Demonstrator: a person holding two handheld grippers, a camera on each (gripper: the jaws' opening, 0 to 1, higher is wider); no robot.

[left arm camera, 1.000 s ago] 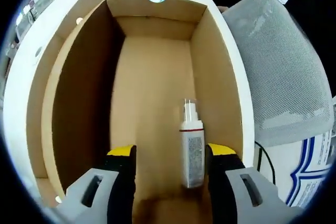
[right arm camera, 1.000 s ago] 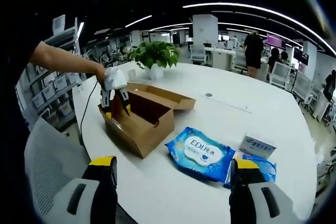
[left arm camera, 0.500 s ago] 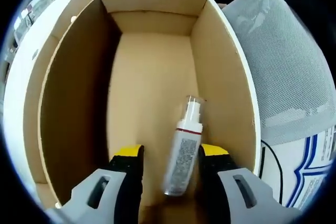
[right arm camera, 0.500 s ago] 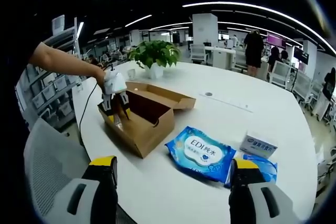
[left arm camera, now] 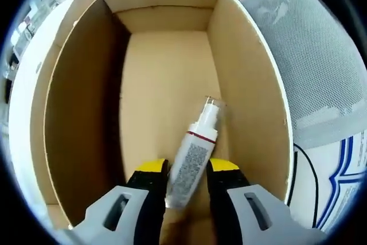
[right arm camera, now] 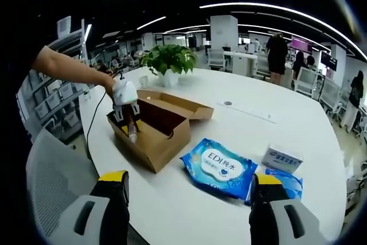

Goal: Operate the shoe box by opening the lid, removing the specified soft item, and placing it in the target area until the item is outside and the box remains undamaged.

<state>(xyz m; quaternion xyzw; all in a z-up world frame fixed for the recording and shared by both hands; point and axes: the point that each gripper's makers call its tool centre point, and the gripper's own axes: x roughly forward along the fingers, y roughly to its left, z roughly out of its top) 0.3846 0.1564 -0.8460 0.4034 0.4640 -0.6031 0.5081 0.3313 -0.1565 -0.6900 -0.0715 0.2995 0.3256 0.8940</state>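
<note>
The shoe box (left arm camera: pixel 80 113) sat with its lid already open on the white surface (right arm camera: pixel 241 124). Inside it, the left tool (left arm camera: pixel 186 170) had its two yellow-tipped jaws closed against the sides of a small white spray bottle (left arm camera: pixel 192 162), whose nozzle pointed ahead of the jaws (it was not obviously soft). The bottle was not yet out of the box, so lifting and placing seemed left. The right tool (right arm camera: pixel 186 190) hung with jaws spread and nothing between them, a blue wipes packet (right arm camera: pixel 221 167) ahead of it.
</note>
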